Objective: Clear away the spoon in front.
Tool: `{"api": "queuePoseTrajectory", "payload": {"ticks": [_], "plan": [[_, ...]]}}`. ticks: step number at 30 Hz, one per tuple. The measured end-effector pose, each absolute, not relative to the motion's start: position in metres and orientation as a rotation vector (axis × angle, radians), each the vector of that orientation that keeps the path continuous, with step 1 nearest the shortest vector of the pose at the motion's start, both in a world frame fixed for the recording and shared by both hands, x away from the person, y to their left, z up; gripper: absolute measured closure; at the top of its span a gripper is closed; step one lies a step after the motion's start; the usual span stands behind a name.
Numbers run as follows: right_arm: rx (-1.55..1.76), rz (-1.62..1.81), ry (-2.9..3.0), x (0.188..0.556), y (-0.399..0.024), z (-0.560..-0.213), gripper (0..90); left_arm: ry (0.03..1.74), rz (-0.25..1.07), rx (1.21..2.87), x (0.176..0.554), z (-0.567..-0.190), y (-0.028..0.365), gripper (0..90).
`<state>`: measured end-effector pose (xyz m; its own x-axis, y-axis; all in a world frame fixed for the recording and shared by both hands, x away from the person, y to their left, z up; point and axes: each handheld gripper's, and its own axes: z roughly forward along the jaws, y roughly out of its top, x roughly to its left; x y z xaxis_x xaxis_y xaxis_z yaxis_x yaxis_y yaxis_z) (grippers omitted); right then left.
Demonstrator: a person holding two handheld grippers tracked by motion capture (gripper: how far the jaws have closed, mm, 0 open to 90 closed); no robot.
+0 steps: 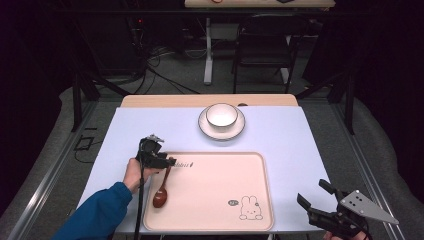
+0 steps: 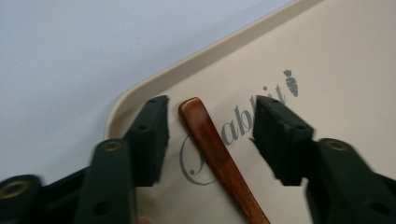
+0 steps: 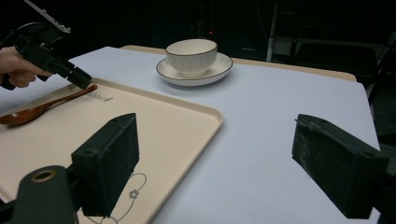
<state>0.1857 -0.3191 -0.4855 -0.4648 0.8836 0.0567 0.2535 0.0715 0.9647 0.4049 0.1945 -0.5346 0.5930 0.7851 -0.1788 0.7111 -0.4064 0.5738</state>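
Right down at the bottom edge of the high view, the right gripper [image 1: 314, 196] is sitting at the near right corner of the table [image 1: 295, 150], jaws spread wide with nothing between them, its grey three-cornered plate catching the light. Over on the left, a hand [image 1: 134, 172] in a blue sleeve [image 1: 100, 212] is holding the left gripper [image 1: 167, 161] at the far left corner of the cream tray [image 1: 215, 185]. Its jaws are standing partly apart on either side of the handle of the wooden spoon [image 1: 161, 194], and neither pad is pressing on it.

Beyond the tray, a white bowl [image 1: 222, 115] is sitting in its saucer [image 1: 222, 131] near the far edge, well apart from both grippers. Nothing is lying between the left gripper and the spoon.

That spoon is looking glossy and reddish brown, lying flat on the tray with its bowl end towards the person and its handle running away towards the printed lettering.

The left gripper view is giving us the close-up: the rounded handle tip [image 2: 191, 103] closer to one pad than the other, over grey script and a small carrot mark [image 2: 292, 83]. The right gripper view is offering a low side angle instead, with the spoon [image 3: 28, 114] resting along the tray and a flower print [image 3: 133, 191] near its own jaw. From above, a rabbit drawing [image 1: 250, 207] is showing at the tray's near right corner.
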Motion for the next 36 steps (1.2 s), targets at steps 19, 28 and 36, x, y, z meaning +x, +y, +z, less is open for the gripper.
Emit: {"api": "queuePoseTrajectory", "payload": {"ticks": [19, 28, 36], "plan": [[1.126, 1.419, 1.781, 0.185, -0.319, -0.486, 14.0, 1.127, 0.497, 1.992, 0.381, -0.481, 0.211, 4.4], [1.126, 1.42, 1.781, 0.185, -0.319, -0.486, 14.0, 1.069, 0.568, 1.931, 0.361, -0.463, 0.22, 0.4], [1.127, 1.419, 1.781, 0.185, -0.32, -0.486, 14.0, 1.058, 0.633, 1.919, 0.342, -0.453, 0.233, 0.1]]}}
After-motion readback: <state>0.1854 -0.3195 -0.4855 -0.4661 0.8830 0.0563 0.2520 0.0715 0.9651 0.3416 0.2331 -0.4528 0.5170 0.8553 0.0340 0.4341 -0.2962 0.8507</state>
